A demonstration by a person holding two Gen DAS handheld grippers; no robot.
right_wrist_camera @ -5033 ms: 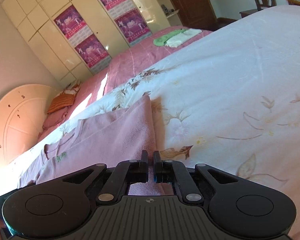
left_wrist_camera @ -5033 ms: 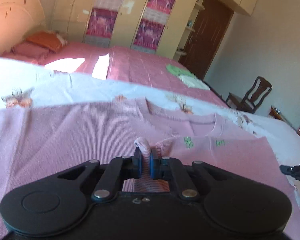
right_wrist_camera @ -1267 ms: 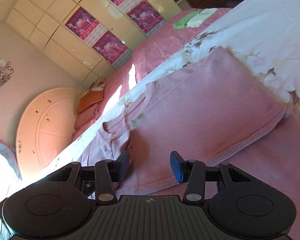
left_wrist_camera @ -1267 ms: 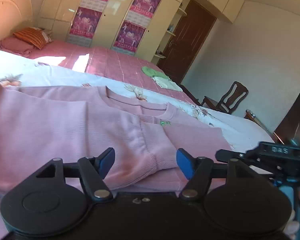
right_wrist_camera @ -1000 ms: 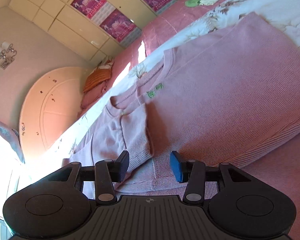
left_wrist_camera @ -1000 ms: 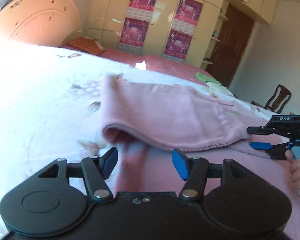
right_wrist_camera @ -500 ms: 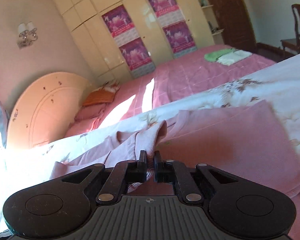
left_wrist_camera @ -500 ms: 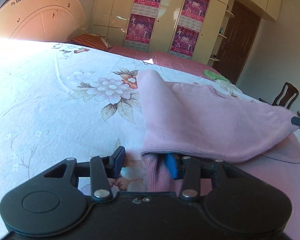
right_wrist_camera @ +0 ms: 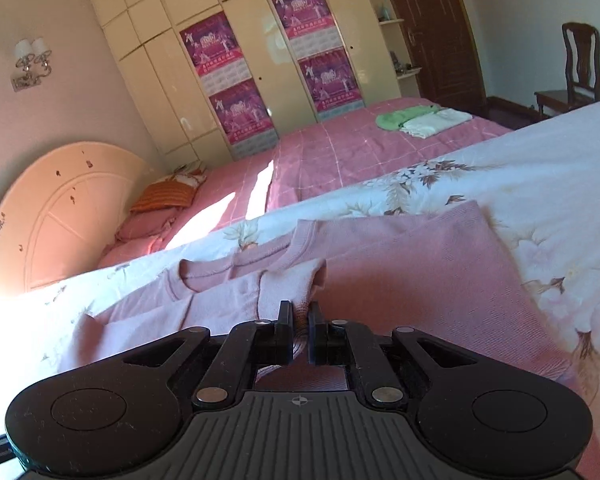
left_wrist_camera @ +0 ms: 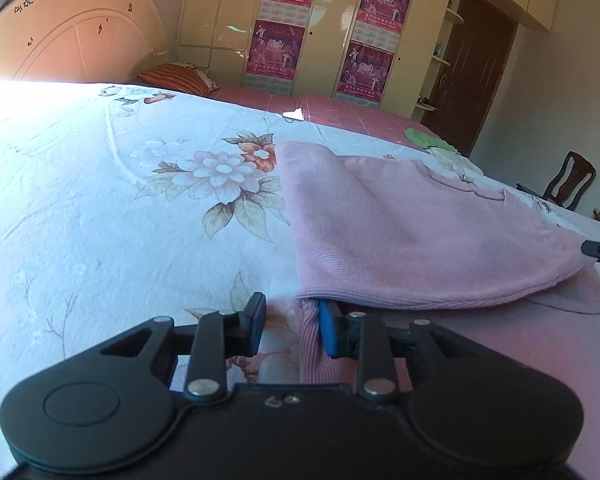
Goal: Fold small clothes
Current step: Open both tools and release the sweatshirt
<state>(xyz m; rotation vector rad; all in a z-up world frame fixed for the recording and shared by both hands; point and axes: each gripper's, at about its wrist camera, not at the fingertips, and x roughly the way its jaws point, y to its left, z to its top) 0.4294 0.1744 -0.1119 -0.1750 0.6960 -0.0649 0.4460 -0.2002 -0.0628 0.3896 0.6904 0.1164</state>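
The left hand-held gripper stands with its blue-padded jaws apart around the ribbed hem corner of the pink knit sweater, which lies folded over itself on the floral bedsheet, soft and finely ribbed. The right hand-held gripper is clamped on a bunched fold of the sweater, whose round neckline shows at 11 o'clock only in its view. Farther off at 1 o'clock, green and white folded cloths rest on the pink bed before the cream wardrobe; the gripper bodies hide the nearest fabric.
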